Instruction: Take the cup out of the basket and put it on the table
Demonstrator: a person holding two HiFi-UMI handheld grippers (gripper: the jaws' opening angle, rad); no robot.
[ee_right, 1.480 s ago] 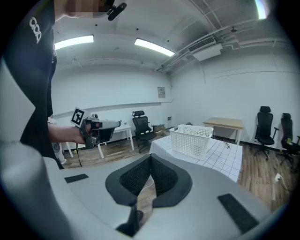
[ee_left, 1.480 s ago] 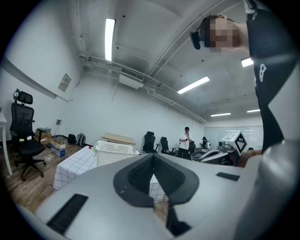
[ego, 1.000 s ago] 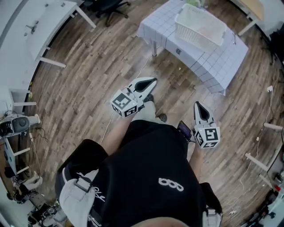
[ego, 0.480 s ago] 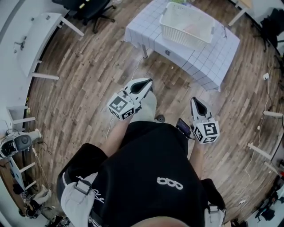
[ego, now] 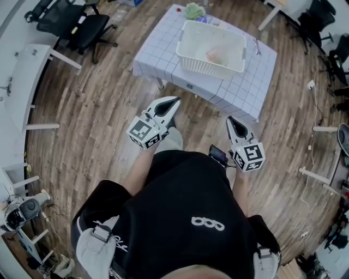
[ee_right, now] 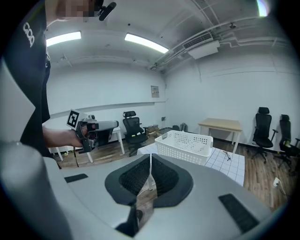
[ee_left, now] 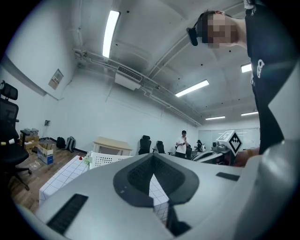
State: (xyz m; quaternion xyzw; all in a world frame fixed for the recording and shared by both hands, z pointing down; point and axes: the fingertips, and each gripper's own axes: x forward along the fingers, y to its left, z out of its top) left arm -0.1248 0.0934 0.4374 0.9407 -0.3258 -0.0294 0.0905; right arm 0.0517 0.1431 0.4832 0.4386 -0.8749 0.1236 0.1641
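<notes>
A white perforated basket (ego: 212,41) stands on a low table under a white checked cloth (ego: 240,92), ahead of me in the head view. Inside the basket lies a pale pink thing (ego: 214,54), too small to tell if it is the cup. My left gripper (ego: 173,101) and right gripper (ego: 230,120) hang side by side short of the table's near edge, both shut and holding nothing. The left gripper (ee_left: 152,157) looks at the basket (ee_left: 105,160) from low down. Past the right gripper (ee_right: 150,157) the basket (ee_right: 185,145) shows on the cloth (ee_right: 227,161).
A green thing (ego: 192,11) sits on the table behind the basket. Office chairs (ego: 76,24) stand at the far left and at the far right (ego: 316,22). White desks (ego: 27,82) line the left wall. A person (ee_left: 183,143) stands far off in the room.
The table and basket have come nearer and lower in the head view as I walk toward them. Both grippers stay shut and keep their places in front of me.
</notes>
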